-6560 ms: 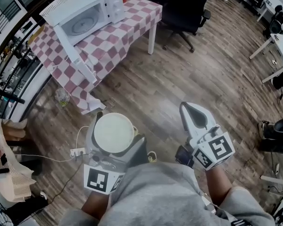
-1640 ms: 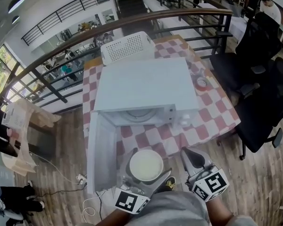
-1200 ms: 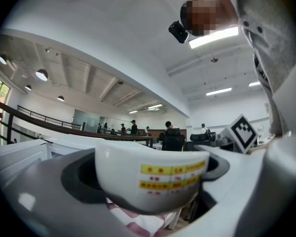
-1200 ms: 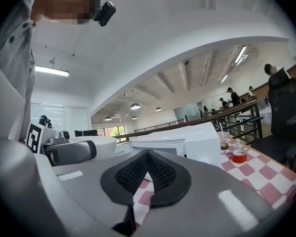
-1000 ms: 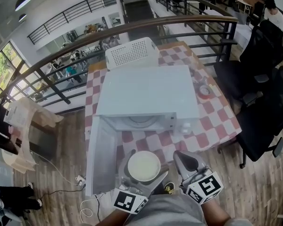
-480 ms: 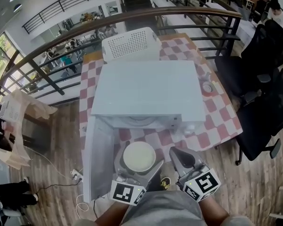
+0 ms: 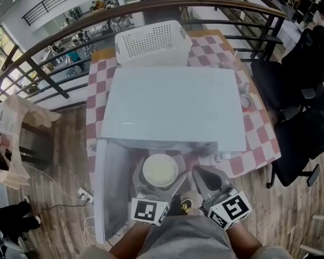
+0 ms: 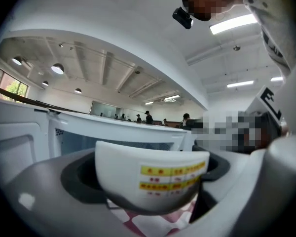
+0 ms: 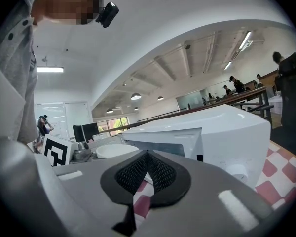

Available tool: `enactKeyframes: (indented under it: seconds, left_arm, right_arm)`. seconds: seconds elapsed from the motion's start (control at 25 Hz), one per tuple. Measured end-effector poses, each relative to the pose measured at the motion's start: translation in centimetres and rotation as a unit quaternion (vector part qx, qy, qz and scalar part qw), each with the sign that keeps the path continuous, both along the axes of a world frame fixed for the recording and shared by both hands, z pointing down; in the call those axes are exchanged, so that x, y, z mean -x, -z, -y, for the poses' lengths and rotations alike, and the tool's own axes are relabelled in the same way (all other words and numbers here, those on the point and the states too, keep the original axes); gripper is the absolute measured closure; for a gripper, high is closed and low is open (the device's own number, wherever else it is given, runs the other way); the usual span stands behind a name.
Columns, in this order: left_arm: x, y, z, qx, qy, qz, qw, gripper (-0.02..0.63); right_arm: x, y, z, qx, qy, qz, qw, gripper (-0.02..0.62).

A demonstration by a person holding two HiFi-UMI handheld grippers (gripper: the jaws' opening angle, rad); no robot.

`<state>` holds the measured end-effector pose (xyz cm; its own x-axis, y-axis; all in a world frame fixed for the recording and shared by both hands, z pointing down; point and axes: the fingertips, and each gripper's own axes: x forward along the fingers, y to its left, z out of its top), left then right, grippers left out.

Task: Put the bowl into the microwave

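**head view.** the microwave fills the centre of the frame, seen from above, standing on a worktop covered with a red-and-white checked cloth. its door hangs open at lower left. a white perforated basket sits behind the microwave at upper centre, with a dark railing beyond it. black chairs stand at the right edge on a wooden floor.

the bowl, white and upright, is at lower centre. it lies just in front of the microwave's open mouth and just right of the door, off the cloth. the left hand-held gripper carries it, one jaw on each side. the right hand-held gripper is just beside it to the right, pointing at the microwave.

**left gripper view.** the left hand-held gripper has its jaws spread wide and pressed against the bowl. a yellow label faces the camera, and the microwave front shows behind.

**right gripper view.** the right hand-held gripper has its jaws brought together at the tips, with nothing between them. the bowl appears at left centre and the microwave at right.
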<state>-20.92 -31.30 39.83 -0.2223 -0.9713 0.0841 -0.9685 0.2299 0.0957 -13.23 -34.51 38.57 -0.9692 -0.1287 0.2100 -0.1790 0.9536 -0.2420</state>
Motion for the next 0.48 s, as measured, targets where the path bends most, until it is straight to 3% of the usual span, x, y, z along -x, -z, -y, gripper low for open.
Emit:
enactKeyframes:
  seconds: [0.48]
  left_arm:
    - [6.7,-7.9,3.7,0.065,0.056,-0.01,0.9963,0.069]
  right_arm:
    - [4.7,-2.7,0.7,0.022,0.031,-0.026,0.999,0.598]
